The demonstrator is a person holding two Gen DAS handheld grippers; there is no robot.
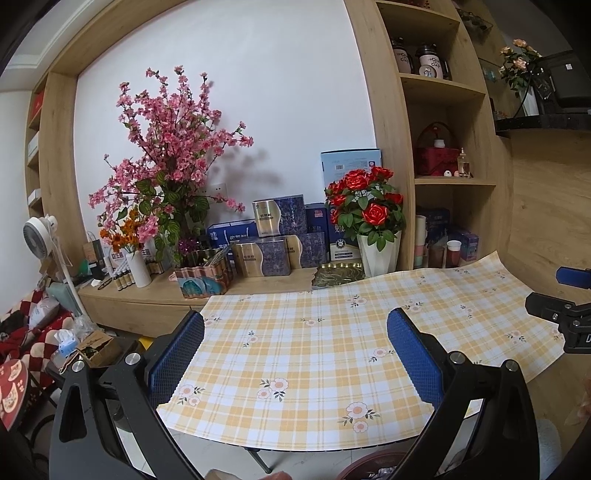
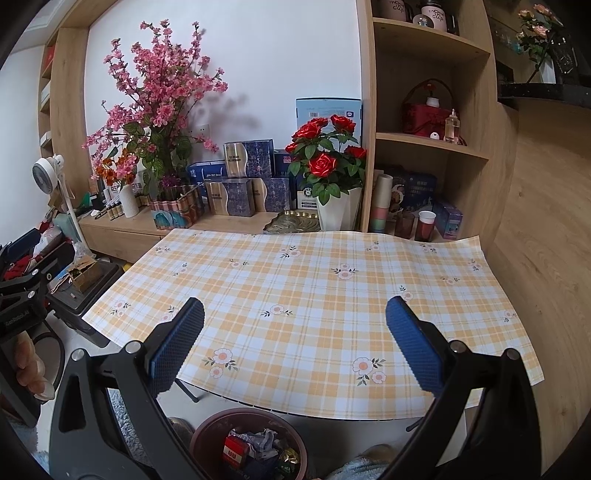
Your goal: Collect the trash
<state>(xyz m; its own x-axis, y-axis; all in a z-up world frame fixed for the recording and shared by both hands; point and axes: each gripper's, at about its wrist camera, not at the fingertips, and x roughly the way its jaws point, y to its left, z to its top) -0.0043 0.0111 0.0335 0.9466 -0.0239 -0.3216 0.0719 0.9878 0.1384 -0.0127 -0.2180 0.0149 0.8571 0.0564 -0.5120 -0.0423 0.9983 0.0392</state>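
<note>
Both your grippers, left point(image 1: 295, 354) and right point(image 2: 295, 350), gape empty; the bin point(image 2: 207, 432) of trash point(image 2: 258, 448) sits at six o'clock, nearer the right

Pink mug point(image 2: 433, 16) on top shelf point(image 2: 424, 38): "cup".

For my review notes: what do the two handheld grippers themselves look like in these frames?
Both look alike. The left gripper and the right gripper each have two blue pads with a fine gridded texture, mounted on matte black angular arms with cut-out slots and silver round bolts at the joints. Seen from the right wrist, the left gripper's black body bears small white lettering, too blurred to read. No cables or sleeves show.
</note>
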